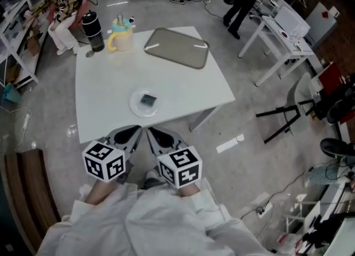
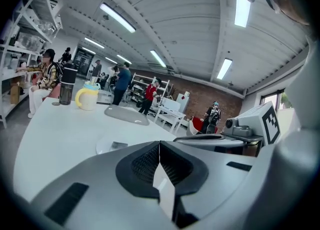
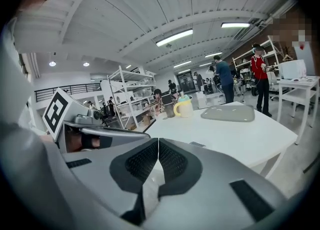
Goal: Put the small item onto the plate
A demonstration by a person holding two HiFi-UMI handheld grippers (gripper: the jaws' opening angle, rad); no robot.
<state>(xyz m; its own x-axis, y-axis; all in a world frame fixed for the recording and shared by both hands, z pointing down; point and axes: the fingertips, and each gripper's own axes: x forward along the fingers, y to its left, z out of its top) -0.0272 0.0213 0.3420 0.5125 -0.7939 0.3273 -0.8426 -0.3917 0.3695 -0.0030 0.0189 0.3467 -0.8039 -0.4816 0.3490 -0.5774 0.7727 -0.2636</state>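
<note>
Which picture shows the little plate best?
The head view. It looks down on the whole round plate, with a small dark item lying on it. The left gripper view shows the plate nearly edge-on, as a thin sliver. The right gripper view barely shows it.

The room is bright. Long ceiling lights (image 2: 117, 17) shine down from above, and one strip (image 2: 242, 2) glows so hard it is just white. The white table (image 1: 111, 99) is lit evenly, and the shadows on it are faint. Both gripper views bend round like a fishbowl, with black corners. My left hand-held gripper (image 2: 159, 149) and right hand-held gripper (image 3: 158, 146) look soft up close. Far people (image 2: 148, 97) look small and fuzzy.
</note>
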